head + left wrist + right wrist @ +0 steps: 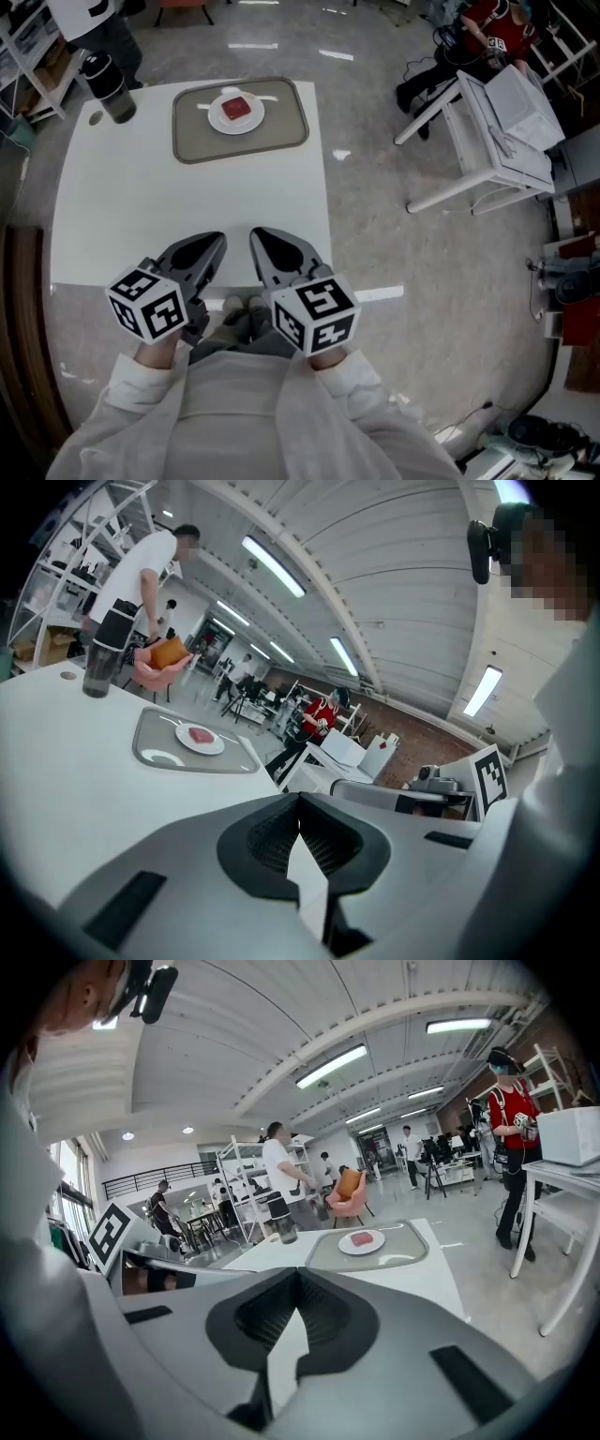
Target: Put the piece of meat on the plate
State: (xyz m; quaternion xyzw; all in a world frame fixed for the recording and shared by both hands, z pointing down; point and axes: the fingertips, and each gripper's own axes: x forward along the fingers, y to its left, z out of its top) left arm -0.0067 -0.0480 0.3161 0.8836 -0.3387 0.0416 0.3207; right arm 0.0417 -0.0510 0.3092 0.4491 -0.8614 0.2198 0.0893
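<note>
A red piece of meat lies on a small white plate, which sits on a grey tray at the far side of the white table. The meat and the plate also show small in both gripper views. My left gripper and right gripper hover side by side over the table's near edge, far from the plate. Both are shut with nothing between the jaws.
A dark tumbler stands at the table's far left corner. A white side table stands to the right, with a person in red beyond it. Another person stands behind the table.
</note>
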